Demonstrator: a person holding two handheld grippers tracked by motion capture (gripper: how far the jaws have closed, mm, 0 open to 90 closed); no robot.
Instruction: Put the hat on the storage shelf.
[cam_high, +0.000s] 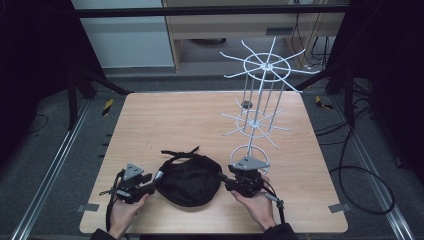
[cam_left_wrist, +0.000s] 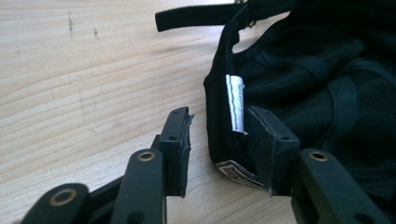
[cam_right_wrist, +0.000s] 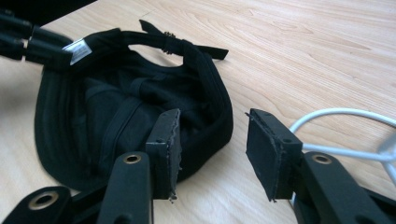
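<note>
Jaws' bases cropped; cap (cam_left_wrist: 303, 88) label illegible

A light wooden table (cam_high: 165, 120) holds 2 things. A black cap (cam_high: 190, 181) lies upside down at 6 o'clock. A white wire rack (cam_high: 260, 95) stands at 2 o'clock.

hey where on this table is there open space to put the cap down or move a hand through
Bare wood runs across the table's far-left stretch, from the black cap up to the far edge, left of the white wire rack. A strip along the right edge, beside the rack, is free too. The near middle is crowded: cap, left gripper, right gripper and the rack's base.
</note>
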